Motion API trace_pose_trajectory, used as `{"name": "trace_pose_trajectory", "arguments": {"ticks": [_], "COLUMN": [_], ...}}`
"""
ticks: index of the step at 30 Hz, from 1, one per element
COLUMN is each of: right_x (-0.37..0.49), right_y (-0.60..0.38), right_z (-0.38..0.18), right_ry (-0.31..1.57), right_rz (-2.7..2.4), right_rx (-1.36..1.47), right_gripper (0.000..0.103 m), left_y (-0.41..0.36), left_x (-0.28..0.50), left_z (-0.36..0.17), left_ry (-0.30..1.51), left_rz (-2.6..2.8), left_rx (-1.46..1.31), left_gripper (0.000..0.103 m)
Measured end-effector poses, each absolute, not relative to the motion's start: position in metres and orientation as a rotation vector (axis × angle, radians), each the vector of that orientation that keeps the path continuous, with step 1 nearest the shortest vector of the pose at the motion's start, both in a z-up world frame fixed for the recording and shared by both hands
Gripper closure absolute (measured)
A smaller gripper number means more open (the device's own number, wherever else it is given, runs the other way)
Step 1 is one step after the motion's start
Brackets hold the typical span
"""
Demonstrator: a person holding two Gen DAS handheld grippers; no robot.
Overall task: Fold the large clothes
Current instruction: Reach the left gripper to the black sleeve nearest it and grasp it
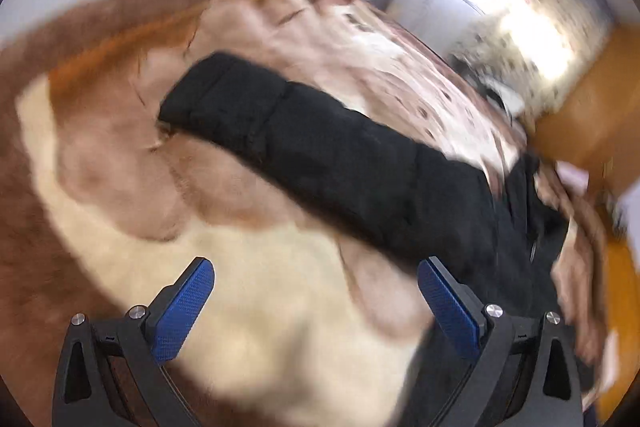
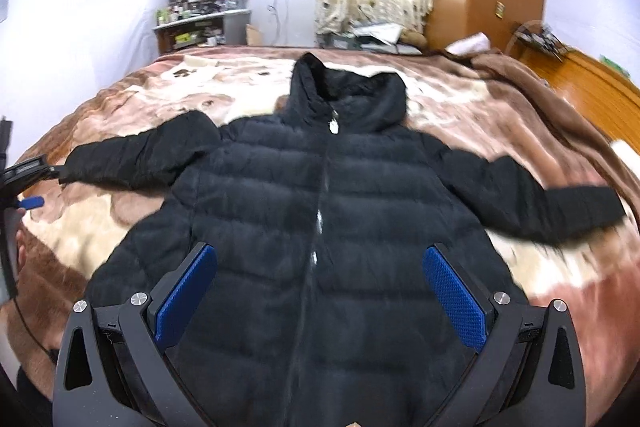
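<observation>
Fingers (image 2: 454,297) of both tools spread wide, gripping nothing. I read the brown-and-cream plush blanket (image 2: 120,107) as covering the bed; on it lies the black hooded quilted puffer jacket (image 2: 320,195), front up, zipped, sleeves out. Right gripper (image 2: 320,295) hovers over its hem, cut off below. Left gripper (image 1: 316,303) view blurred; only one sleeve (image 1: 320,151) clear.

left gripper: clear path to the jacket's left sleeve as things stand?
Probably yes. The left gripper is open, holding nothing, and the sleeve lies flat on the blanket just ahead with nothing between. Blurry frame, though.
</observation>
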State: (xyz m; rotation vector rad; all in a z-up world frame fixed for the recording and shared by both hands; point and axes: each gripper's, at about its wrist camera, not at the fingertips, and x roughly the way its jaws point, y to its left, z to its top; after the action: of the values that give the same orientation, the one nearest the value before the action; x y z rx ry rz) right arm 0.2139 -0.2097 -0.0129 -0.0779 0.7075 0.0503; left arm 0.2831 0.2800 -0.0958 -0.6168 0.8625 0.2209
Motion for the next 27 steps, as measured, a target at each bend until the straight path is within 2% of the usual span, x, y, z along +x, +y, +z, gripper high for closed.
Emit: {"name": "trace_pose_trajectory", "arguments": {"ticks": [9, 15, 17, 19, 22, 27], "right_x": [0.273, 0.291, 0.295, 0.297, 0.299, 0.296], "right_y": [-0.191, -0.185, -0.185, -0.186, -0.186, -0.190], "right_z": [-0.027, -0.033, -0.033, -0.033, -0.031, -0.025], "right_ry": [0.743, 0.751, 0.750, 0.750, 0.746, 0.729], "right_rz": [0.127, 0.122, 0.121, 0.123, 0.123, 0.120], "right_rx": [-0.092, -0.106, -0.101, -0.091, -0.094, -0.094], "right_gripper": [0.000, 0.000, 0.000, 0.000, 0.000, 0.000], "left_y": [0.349, 0.348, 0.345, 0.344, 0.341, 0.336], "left_x": [0.365, 0.389, 0.389, 0.391, 0.397, 0.409], "left_z": [-0.166, -0.171, -0.168, -0.163, -0.151, -0.133], "left_ry": [0.913, 0.942, 0.926, 0.908, 0.892, 0.876], "left_rz": [0.366, 0.445, 0.452, 0.456, 0.432, 0.403], "left_rx": [-0.857, -0.841, -0.849, -0.852, -0.841, -0.835], "left_gripper": [0.000, 0.000, 0.006, 0.030, 0.052, 0.076]}}
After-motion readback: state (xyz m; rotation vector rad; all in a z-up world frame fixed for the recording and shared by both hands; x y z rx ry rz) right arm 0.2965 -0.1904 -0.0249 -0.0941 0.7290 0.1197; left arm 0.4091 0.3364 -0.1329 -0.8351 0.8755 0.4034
